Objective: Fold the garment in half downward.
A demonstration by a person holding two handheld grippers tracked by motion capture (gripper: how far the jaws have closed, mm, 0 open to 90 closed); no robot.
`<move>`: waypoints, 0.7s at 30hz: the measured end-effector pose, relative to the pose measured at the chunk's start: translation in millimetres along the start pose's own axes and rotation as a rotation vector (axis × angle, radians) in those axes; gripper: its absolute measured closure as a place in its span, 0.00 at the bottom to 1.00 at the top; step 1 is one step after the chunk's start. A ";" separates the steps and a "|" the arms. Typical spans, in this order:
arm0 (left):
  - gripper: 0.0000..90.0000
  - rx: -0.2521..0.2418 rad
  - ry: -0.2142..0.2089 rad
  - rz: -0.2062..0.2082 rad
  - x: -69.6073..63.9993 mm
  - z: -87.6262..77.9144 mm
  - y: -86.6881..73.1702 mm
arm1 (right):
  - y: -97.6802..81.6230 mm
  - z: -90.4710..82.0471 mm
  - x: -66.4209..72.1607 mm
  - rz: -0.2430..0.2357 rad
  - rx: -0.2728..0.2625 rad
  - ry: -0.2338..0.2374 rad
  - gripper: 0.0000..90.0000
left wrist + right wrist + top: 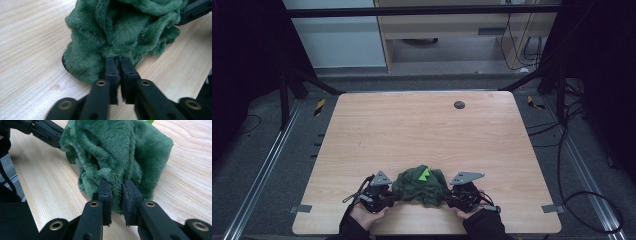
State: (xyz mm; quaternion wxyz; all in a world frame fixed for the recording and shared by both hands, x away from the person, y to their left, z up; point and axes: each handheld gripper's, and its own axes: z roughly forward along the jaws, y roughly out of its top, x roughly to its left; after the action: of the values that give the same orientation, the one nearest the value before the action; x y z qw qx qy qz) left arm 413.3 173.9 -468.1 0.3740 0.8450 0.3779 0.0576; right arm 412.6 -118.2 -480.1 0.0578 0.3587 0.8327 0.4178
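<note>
Green plush cloth (421,186) is seen in the high view bunched at the near table (422,130) edge between both grippers. In the left gripper view, the left gripper (117,62) is clamped on a thin fold (slippage likely if pulled). In the right gripper view, the right gripper (115,185) is closed on pile; uneven pulling could tear one grip free.

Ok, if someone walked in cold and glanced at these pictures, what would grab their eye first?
The crumpled dark green fleece cloth at the near edge of the wooden table, with a bright lime-green patch on top. Next, the two claws pinching it from either side: the left claw and the right claw, each clamped on a fold of the plush fabric.
</note>
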 end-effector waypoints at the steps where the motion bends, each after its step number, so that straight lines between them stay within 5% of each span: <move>1: 0.85 -0.011 0.008 0.004 0.0 -1.8 0.6 | 0.6 -1.2 -0.1 0.004 -0.002 -0.002 0.86; 10: 0.72 -0.088 0.046 -0.027 6.7 -23.4 3.6 | 6.8 -16.1 -5.3 0.015 -0.060 -0.019 0.79; 21: 0.80 -0.165 0.112 -0.055 25.7 -46.4 19.1 | 23.8 -36.6 -18.0 0.027 -0.124 -0.066 0.80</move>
State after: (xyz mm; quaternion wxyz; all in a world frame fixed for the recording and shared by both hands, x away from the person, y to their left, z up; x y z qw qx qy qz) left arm 425.3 210.4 -426.9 0.4221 0.7960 0.4152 0.1255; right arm 424.5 -144.4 -442.6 0.1015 0.3791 0.7980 0.4573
